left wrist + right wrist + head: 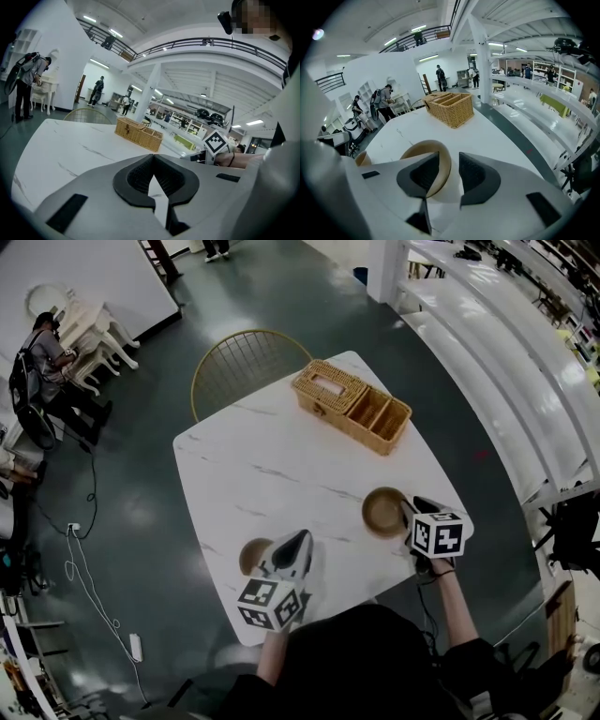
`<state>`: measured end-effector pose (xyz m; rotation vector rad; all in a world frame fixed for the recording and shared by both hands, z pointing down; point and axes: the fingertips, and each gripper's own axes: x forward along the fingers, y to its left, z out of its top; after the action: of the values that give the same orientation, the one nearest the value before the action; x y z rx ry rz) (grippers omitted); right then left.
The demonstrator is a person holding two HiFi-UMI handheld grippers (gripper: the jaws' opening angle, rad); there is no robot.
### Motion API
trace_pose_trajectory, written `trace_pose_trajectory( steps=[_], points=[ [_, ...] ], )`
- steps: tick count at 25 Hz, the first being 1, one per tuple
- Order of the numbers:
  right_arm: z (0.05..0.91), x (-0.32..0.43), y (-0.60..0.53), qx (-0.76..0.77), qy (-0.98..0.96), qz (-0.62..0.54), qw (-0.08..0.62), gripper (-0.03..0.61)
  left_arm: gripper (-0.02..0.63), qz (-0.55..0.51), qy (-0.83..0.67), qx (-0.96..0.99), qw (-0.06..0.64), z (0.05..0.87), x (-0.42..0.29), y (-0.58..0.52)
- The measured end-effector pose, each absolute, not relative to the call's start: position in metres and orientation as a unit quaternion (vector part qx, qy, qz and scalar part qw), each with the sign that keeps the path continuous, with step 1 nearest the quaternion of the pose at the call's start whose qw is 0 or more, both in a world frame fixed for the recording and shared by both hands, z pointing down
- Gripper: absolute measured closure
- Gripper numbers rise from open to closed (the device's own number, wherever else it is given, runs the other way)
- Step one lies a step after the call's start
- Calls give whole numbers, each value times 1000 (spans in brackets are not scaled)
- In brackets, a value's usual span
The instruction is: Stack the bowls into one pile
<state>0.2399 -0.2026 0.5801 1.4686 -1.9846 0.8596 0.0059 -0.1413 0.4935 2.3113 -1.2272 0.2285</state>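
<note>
Two brown bowls sit apart on the white marble table (272, 474). The wider bowl (382, 512) is at the right, and its near rim (424, 147) runs between the jaws of my right gripper (410, 514) (447, 159). One pad is inside the bowl, the other stands clear outside the rim, so the jaws are open. The smaller bowl (251, 554) (361, 159) rests at the front left, just left of my left gripper (300, 540). In the left gripper view, that gripper (152, 157) has its tips together with nothing between them, and the bowl is hidden.
A wicker basket (352, 406) (138, 133) (450, 108) with a lidded half stands at the table's far side. A gold wire chair (239, 362) is pushed in behind the table. People stand far off by white furniture.
</note>
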Motion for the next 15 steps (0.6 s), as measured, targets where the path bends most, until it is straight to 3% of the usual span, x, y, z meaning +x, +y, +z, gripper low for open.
trace_pose_trajectory(
  steps=[12,15],
  points=[
    [608,237,-191,536,-704,393,251,457,600,94,-448,851,258,497,7,-135],
    [615,235,-190,538,-693,407,256,480,598,95,-452,849,258,498,4,-131]
  ],
)
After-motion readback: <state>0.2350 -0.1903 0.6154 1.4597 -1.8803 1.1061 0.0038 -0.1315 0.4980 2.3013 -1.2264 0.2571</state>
